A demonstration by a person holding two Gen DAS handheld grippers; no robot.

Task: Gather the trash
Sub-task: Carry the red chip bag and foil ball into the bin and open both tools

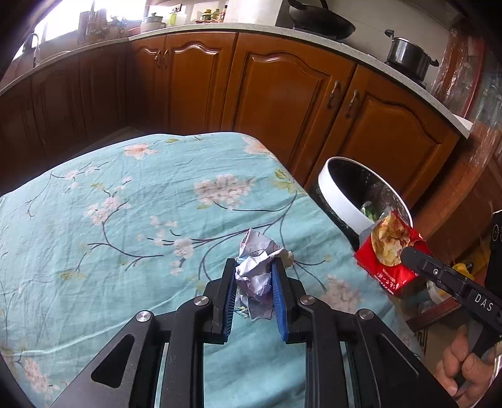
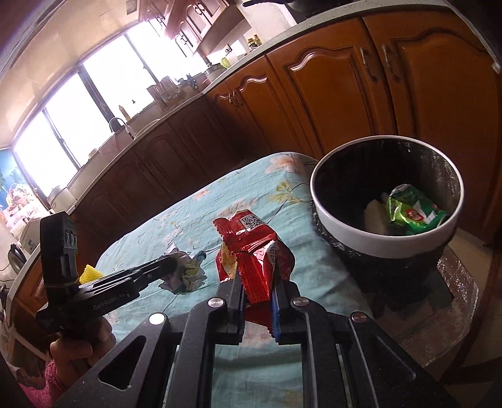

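Observation:
A crumpled paper ball (image 1: 257, 244) is pinched between the blue pads of my left gripper (image 1: 254, 264), a little above the teal floral tablecloth (image 1: 125, 219). My right gripper (image 2: 258, 278) is shut on a red snack wrapper (image 2: 251, 238), held over the cloth's right side. In the right wrist view, the left gripper (image 2: 171, 264) comes in from the left with the paper ball (image 2: 188, 276). Beyond the table's right edge stands a black bin with a white rim (image 2: 345, 226), holding a green wrapper (image 2: 414, 213). The left wrist view shows the bin (image 1: 337, 196) behind the red wrapper (image 1: 389, 254).
Brown wooden cabinets (image 1: 282, 94) under a pale counter run behind the table and bin. A wok (image 1: 320, 22) and a pot (image 1: 408, 56) sit on the stove. A small yellow object (image 2: 91, 273) lies behind the left gripper. The bin stands on a shiny surface (image 2: 455, 282).

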